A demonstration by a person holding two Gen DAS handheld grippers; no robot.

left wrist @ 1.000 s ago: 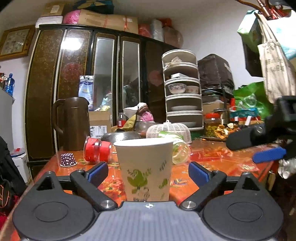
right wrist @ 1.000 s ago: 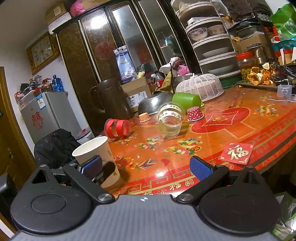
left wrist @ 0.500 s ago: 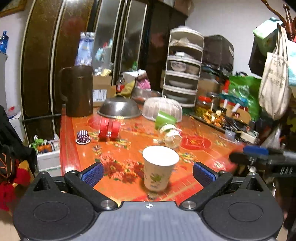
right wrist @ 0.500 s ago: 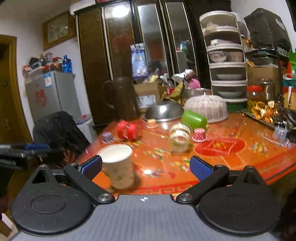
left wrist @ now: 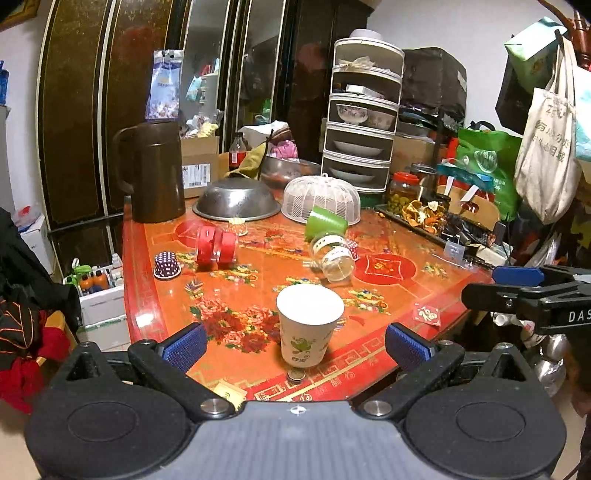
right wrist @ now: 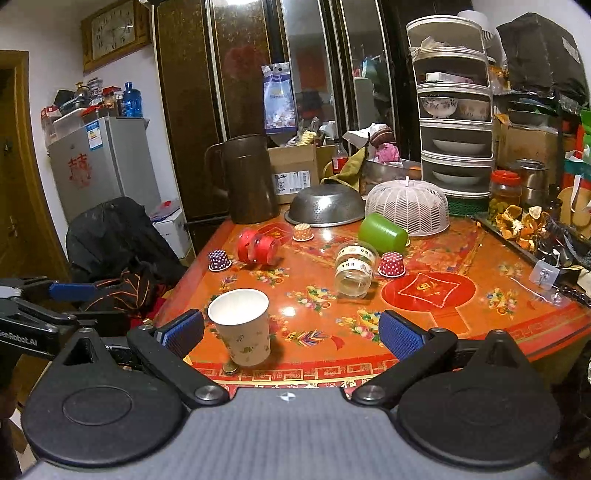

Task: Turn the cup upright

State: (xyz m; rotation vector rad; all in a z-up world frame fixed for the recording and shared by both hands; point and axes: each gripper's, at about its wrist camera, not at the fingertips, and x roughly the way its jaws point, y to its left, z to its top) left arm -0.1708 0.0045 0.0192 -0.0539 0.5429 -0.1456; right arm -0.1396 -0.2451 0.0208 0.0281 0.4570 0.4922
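Paper cup: upright, mouth up, near the front edge of the table; white with a green leaf print, tapered; between my left fingers' line but untouched.
My left gripper: blue ribbed pads spread wide apart, holding nothing, back from the cup.
My right gripper: pads wide apart too, empty; the cup sits just inside its left pad, not touching that I can tell.
Coin: small round metal disc lying flat just in front of the cup's base.
Glass jar: clear, on its side behind the cup, banded label, mouth toward me.
Green cup: plastic, tipped over, just beside the white mesh food cover.
Red rolls: shiny, lying on their side, left of centre.
Dotted capsule: small purple cone shape, near the table's left edge.
Far side: upturned steel colander and tall brown jug.
Table: glossy red-orange top with flower and character patterns.
Room: dark mirrored wardrobe behind, tiered dish rack, grey fridge, wall clock.
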